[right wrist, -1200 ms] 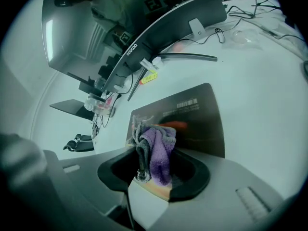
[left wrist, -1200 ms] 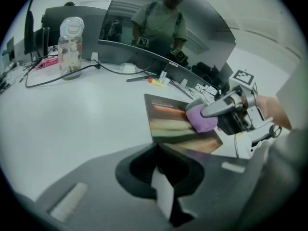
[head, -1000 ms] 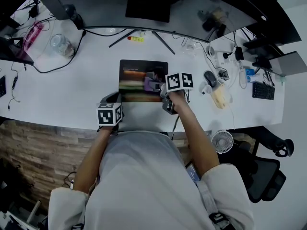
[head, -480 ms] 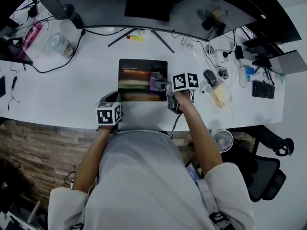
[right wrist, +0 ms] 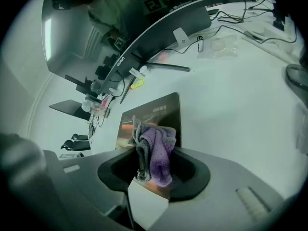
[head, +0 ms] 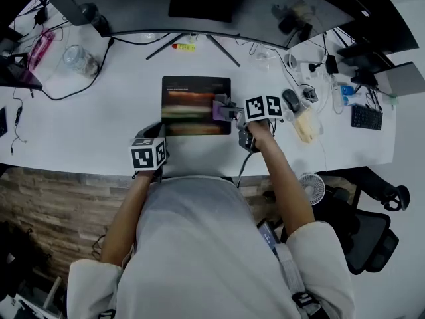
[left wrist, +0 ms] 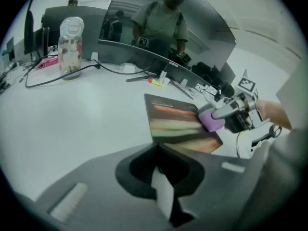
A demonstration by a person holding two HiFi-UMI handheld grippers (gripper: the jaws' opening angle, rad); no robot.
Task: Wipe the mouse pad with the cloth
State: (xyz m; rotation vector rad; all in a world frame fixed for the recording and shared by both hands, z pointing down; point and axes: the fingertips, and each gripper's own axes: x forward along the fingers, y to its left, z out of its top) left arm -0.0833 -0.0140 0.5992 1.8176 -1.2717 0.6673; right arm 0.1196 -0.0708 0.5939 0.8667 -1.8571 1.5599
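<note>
While the glass jar (head: 74, 58) and its loop of cable sit in the upper left of the head view, well apart from the work, the left gripper (left wrist: 161, 184) rests low on the white counter (head: 99, 118) just left of centre. Its fingers are narrowed to nothing and carry no load. It lies just beside the lower left corner of the mouse pad (head: 189, 105), which looks like a parking spot that keeps it out of the wiping path yet close enough to pin the pad if it slides. I cannot tell whether it actually touches the pad's edge. The mouse pad itself lies flat at the centre of the frame, square to the counter's near edge, with its striped print facing up. At its right edge, about mid-height, sits the purple cloth (right wrist: 159, 153), bunched into a wad and not spread out, probably so that a thick fold meets the surface and the hard tips do not scrape it. The right gripper (right wrist: 147, 179) has its fingers clamped on that wad from behind, with most of the fabric spilling forward past the tips towards the pad. The gripper reaches in from the right, so a stroke can run across the pad's width. Further right, the computer mouse (head: 290, 100) lies off the pad among cables, leaving the whole surface free for the cloth.
</note>
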